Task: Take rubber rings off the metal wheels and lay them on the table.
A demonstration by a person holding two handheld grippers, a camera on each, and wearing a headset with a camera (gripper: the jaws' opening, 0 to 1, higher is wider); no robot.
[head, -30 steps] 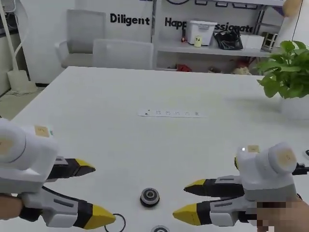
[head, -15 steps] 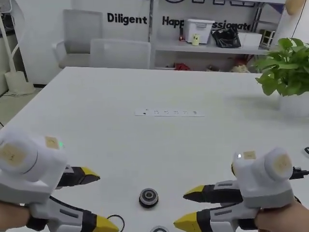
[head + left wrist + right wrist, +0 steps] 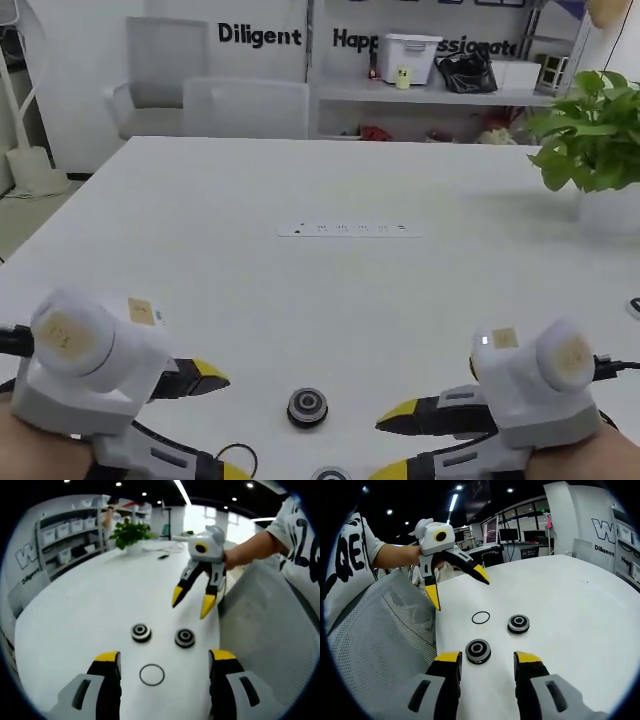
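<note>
Left gripper (image 3: 222, 425) was down at 8 o'clock in the head view, right gripper (image 3: 388, 445) at 4 o'clock, both with jaws spread wide and pointing in toward each other. Left hand (image 3: 35, 445) and right hand (image 3: 590, 462) held them from behind.
</note>
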